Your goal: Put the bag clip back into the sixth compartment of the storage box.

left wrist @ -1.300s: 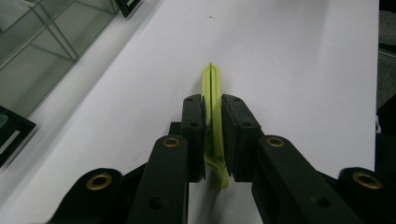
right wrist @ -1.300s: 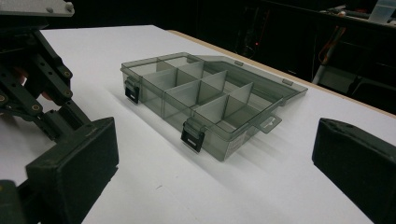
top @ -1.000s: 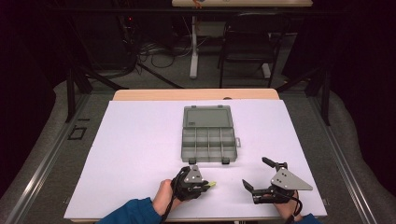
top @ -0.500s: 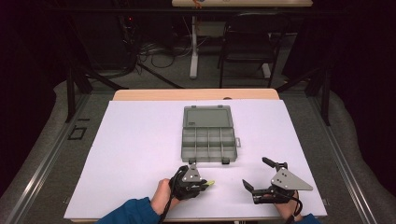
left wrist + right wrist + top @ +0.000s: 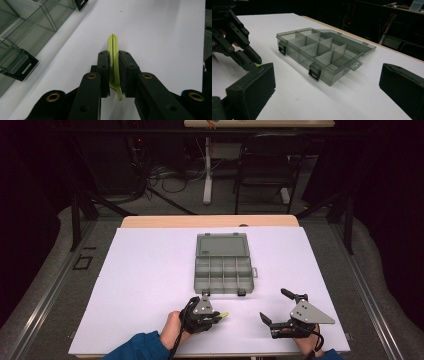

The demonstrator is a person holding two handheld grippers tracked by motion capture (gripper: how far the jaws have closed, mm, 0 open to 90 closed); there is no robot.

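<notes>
A smoky clear compartment box (image 5: 223,281) lies in the middle of the white table with its lid (image 5: 222,245) laid open behind it; its cells look empty. In front of the box my left gripper (image 5: 216,315) is shut on a thin yellow-green strip (image 5: 224,315). In the left gripper view the strip (image 5: 113,42) stands on edge between the pads (image 5: 103,62), its tip poking out past them, and the box's wall (image 5: 25,32) lies to the left. To the right, my right gripper (image 5: 274,306) rests open with nothing between its jaws. In the right gripper view it (image 5: 327,87) faces the box (image 5: 325,53).
A white sheet (image 5: 150,280) covers the table, and its wooden far edge (image 5: 210,221) shows behind. Beyond the table stand a dark chair (image 5: 262,170) and a desk leg (image 5: 207,170) with cables. The left gripper (image 5: 239,50) shows at the upper left of the right gripper view.
</notes>
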